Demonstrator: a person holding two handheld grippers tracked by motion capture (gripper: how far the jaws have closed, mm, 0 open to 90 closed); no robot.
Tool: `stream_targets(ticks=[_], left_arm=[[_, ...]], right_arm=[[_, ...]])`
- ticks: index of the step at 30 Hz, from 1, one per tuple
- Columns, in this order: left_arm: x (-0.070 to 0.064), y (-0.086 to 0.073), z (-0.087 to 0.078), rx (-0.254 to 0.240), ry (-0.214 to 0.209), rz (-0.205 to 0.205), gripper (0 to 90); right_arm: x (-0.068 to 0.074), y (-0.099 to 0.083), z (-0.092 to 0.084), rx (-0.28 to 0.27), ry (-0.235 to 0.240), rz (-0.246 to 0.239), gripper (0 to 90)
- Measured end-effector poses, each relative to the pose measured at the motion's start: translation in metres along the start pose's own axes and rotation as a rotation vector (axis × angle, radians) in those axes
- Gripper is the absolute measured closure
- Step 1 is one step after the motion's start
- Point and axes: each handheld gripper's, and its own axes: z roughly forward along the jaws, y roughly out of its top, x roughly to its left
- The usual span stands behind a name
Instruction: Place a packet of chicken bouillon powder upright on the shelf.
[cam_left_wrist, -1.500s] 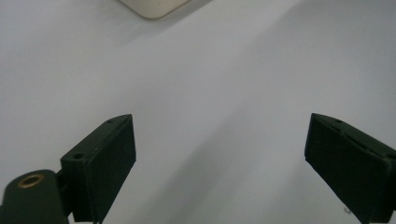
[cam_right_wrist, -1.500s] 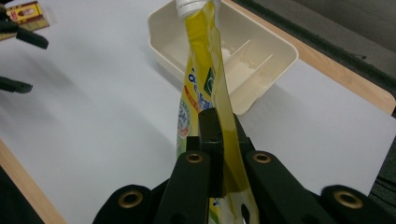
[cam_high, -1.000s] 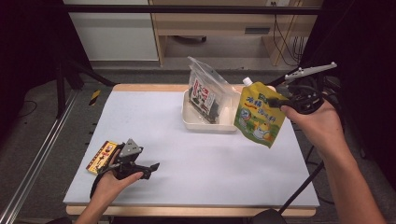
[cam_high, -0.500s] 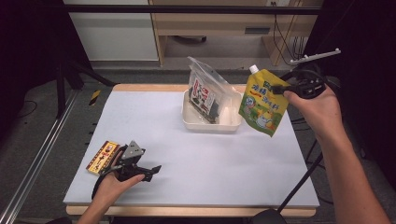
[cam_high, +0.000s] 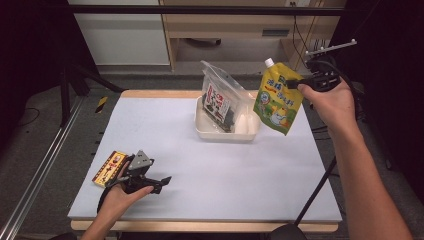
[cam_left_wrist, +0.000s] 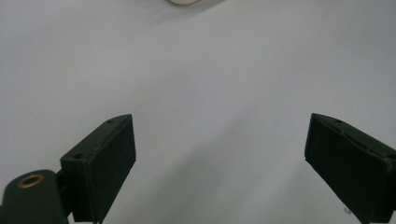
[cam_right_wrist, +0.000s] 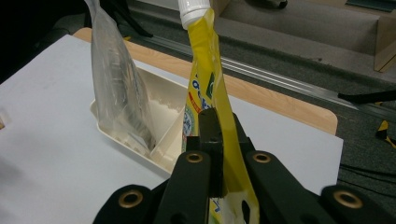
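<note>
Since the earlier frame the right claw (cam_high: 295, 84) has carried the yellow spout pouch (cam_high: 276, 98) up and toward the tray, from the tabletop's 3 o'clock edge to about 2 o'clock. Nearest the person, at 7 o'clock, the left claw (cam_high: 159, 182) rests on the tabletop (cam_high: 210, 175) with its jaws spread wide and nothing between them, just beside a small yellow and red packet (cam_high: 110, 167) lying flat at the edge. Farther off, the right claw is clenched on the pouch's side seam, so the pouch hangs with its long axis near upright, white cap at 12 o'clock, bottom corner dangling free above the surface. The white tray (cam_high: 226, 134) lies at 9 o'clock from the pouch, just beside it, and a clear bag (cam_high: 220, 97) leans in the tray's left compartment; the right compartment looks free, and the right hand is far nearer to it. The tabletop is pale grey with a wooden rim; beyond stand a wooden bench and dark floor.
</note>
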Motion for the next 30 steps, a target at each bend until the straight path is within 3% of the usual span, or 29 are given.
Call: stream_targets(ticks=[8,30], left_arm=[[0.001,0.0,-0.001,-0.002,0.003,0.003,8.6],[-0.005,0.0,0.003,0.014,0.005,0.032,8.5]], right_arm=[[0.0,0.01,0.016,-0.009,-0.001,0.022,90.0],[0.023,0.029,0.048,-0.041,0.002,0.014,90.0]])
